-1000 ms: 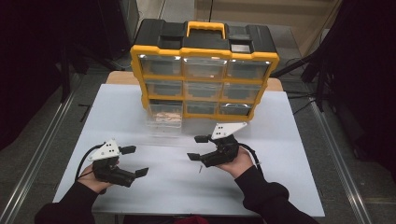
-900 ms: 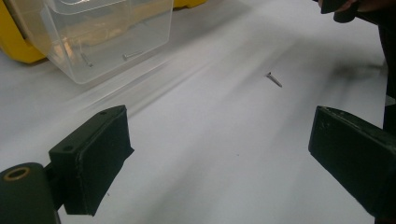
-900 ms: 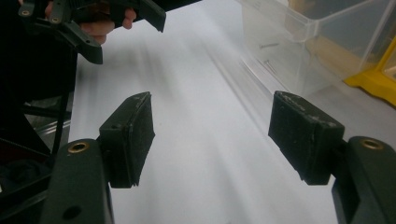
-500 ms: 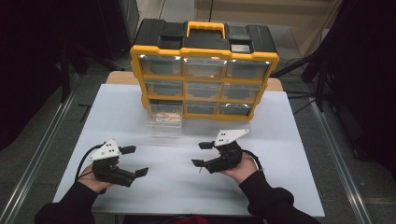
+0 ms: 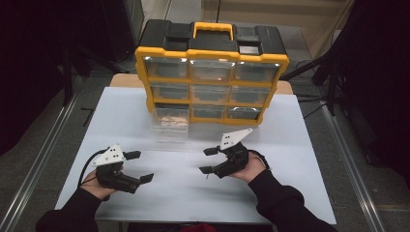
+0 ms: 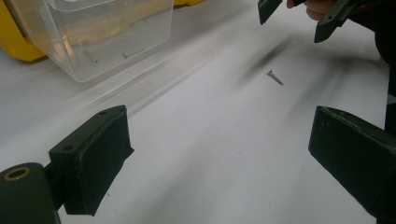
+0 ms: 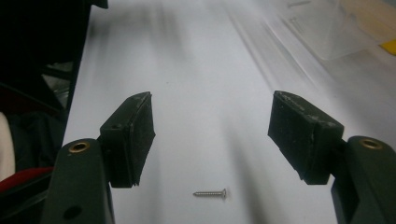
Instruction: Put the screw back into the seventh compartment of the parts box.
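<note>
I had the right gripper wide open and empty, the screw lying low in the frame on the table; the left gripper gaped empty too.

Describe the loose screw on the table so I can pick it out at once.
Start at the yellow organizer at the table's far edge; its clear drawer stands pulled out. Nearer the person, the right gripper hovers open over the screw, lying alone on bare white, unlike those inside the drawer.
</note>
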Motion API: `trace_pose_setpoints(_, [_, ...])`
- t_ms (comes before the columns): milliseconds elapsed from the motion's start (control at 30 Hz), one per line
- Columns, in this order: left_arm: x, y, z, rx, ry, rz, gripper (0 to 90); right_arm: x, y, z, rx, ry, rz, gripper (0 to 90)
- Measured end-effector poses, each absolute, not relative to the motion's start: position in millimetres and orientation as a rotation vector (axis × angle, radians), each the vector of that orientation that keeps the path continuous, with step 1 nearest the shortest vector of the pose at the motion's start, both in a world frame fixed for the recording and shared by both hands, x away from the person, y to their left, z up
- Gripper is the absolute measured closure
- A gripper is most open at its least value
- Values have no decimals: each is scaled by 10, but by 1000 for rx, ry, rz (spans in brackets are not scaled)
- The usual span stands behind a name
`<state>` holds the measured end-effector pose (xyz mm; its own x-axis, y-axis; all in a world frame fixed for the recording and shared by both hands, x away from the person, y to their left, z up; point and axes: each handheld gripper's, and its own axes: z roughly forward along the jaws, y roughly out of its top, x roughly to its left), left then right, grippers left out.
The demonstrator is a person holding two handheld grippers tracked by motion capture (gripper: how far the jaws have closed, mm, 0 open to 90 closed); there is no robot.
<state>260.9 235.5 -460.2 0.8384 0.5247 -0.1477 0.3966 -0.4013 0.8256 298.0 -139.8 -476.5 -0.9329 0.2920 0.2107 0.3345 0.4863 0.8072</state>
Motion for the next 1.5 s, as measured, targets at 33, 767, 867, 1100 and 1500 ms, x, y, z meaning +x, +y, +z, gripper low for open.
trace_pose_setpoints(33, [2610,2354,-4604,2043,674,166,55,2992,-1398,-4780,-550,-2661,-1463,323])
trace_pose_setpoints(767, [2610,2352,-4609,2041,679,165,55,3131,-1389,-4963,-327,-2700,-1374,322])
trace_pose_setpoints(867, [2614,2355,-4610,2040,681,165,55,3134,-1381,-4980,-295,-2716,-1347,330])
trace_pose_setpoints(1100, [2612,2354,-4610,2044,682,166,55,3174,-1375,-4999,-226,-2756,-1289,365])
trace_pose_setpoints(1500, [2614,2361,-4609,2046,685,168,55,3206,-1267,-5004,-74,-2809,-1195,379])
